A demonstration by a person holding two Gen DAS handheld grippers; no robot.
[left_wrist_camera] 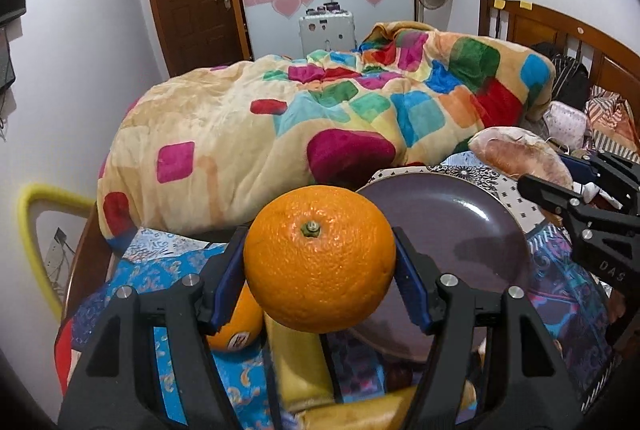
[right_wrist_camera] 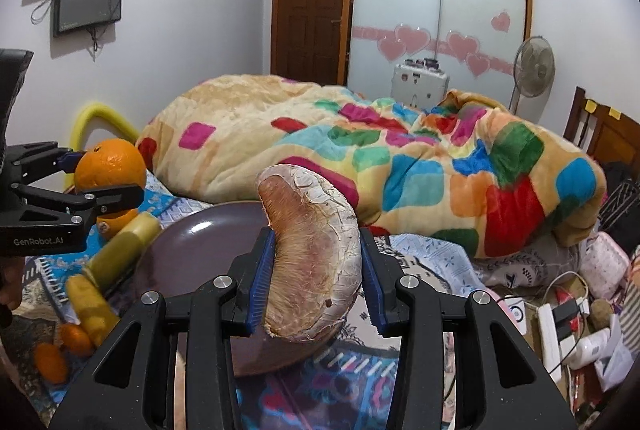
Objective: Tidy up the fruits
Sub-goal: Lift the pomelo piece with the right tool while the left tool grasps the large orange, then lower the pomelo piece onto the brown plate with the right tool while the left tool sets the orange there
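Your left gripper (left_wrist_camera: 320, 262) clamps the orange (left_wrist_camera: 319, 257) across its middle, firm but slick; your right gripper (right_wrist_camera: 318, 270) pinches the fragile, papery wedge (right_wrist_camera: 312, 250), both above the plate (left_wrist_camera: 452, 230)

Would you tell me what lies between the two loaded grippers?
The purple plate, bare inside, in both wrist views: left gripper holds the orange beside it, right gripper a pomelo wedge.

white walls (right_wrist_camera: 208, 30), brown door (right_wrist_camera: 310, 10), bed with colourful blanket (left_wrist_camera: 320, 118)
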